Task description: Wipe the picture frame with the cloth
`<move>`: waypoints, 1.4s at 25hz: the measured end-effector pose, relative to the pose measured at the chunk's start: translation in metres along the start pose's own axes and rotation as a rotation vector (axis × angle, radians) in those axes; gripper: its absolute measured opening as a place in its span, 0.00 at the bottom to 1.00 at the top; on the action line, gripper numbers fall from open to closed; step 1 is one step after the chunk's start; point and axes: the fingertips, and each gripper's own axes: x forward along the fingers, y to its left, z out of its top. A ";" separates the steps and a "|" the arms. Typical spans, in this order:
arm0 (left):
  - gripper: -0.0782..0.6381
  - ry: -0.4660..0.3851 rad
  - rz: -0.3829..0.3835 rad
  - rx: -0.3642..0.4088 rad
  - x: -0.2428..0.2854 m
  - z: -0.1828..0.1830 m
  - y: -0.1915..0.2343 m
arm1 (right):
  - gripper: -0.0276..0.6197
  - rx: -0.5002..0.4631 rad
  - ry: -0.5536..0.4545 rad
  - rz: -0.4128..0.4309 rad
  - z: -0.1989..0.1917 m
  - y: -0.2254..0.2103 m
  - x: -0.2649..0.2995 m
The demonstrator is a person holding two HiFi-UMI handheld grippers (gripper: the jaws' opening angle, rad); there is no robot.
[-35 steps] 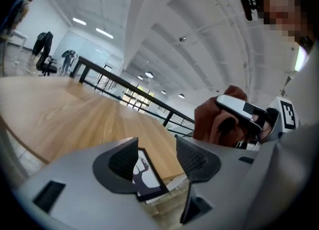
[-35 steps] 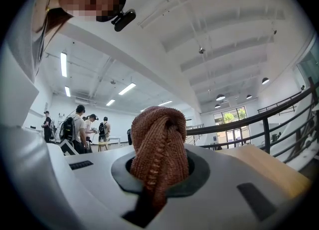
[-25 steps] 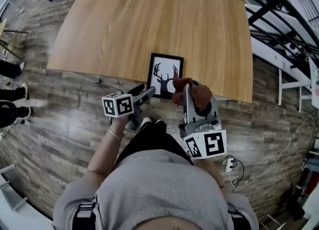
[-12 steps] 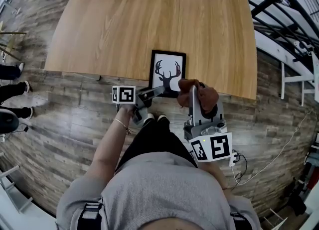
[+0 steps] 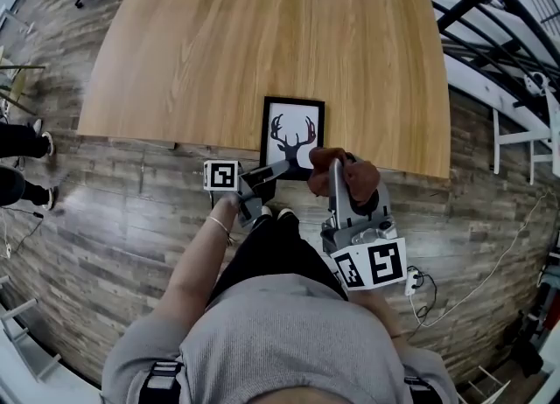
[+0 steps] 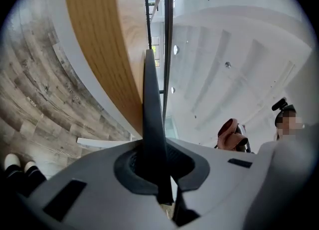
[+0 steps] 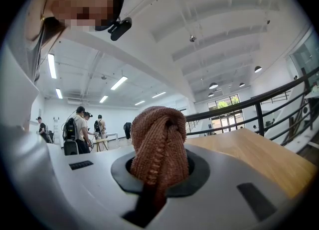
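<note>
At the left tongs [image 5: 278,169]: the jaws are closing and all but pressed together. Their tips sit on the near left corner of the picture frame [image 5: 293,135]. I read its thin black edge as caught between them, though dark jaw and dark moulding merge in the left gripper view.
At the right tongs [image 5: 334,169]: they are pinching a brown knitted cloth [image 5: 357,175], bunched into a wad that stands out past the jaws. They hover just beside the frame's near right corner.
Picture frame: it lies flat and face up at the near edge of the wooden table [image 5: 262,44], with black moulding round a white print of a stag's head. Its near edge seems to hang slightly over the table's edge.
How the frame will handle: I judge it light and stiff, and likely to skate on the smooth wood, so a wipe would push it away unless it is pinned. The face may be glazed, so I would press gently.
Where to hold: I would take the moulding at a corner, never the face. The near edge looks like the one place a jaw can get underneath.
Cloth: it is soft and limp, and gives under pressure. I would drag the wad across the face rather than poke with it.
</note>
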 end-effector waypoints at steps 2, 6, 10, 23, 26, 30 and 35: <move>0.15 0.002 -0.005 0.010 -0.002 -0.001 0.001 | 0.11 0.004 -0.001 0.004 0.001 -0.002 0.002; 0.15 -0.003 -0.017 0.050 -0.005 -0.005 -0.011 | 0.11 0.003 -0.015 0.003 0.004 -0.007 0.002; 0.15 0.026 -0.039 0.206 -0.003 -0.001 -0.041 | 0.11 -0.004 -0.056 0.017 0.021 -0.002 0.002; 0.15 0.088 -0.263 0.718 0.057 0.015 -0.234 | 0.11 -0.124 -0.269 0.177 0.152 0.044 -0.022; 0.15 0.106 -0.310 0.813 0.061 0.005 -0.270 | 0.11 -0.169 -0.307 0.202 0.171 0.061 -0.033; 0.15 0.108 -0.352 0.910 0.064 -0.005 -0.307 | 0.11 -0.242 -0.358 0.238 0.199 0.081 -0.044; 0.15 0.123 -0.365 0.977 0.069 -0.013 -0.330 | 0.11 -0.417 -0.476 0.261 0.265 0.107 -0.045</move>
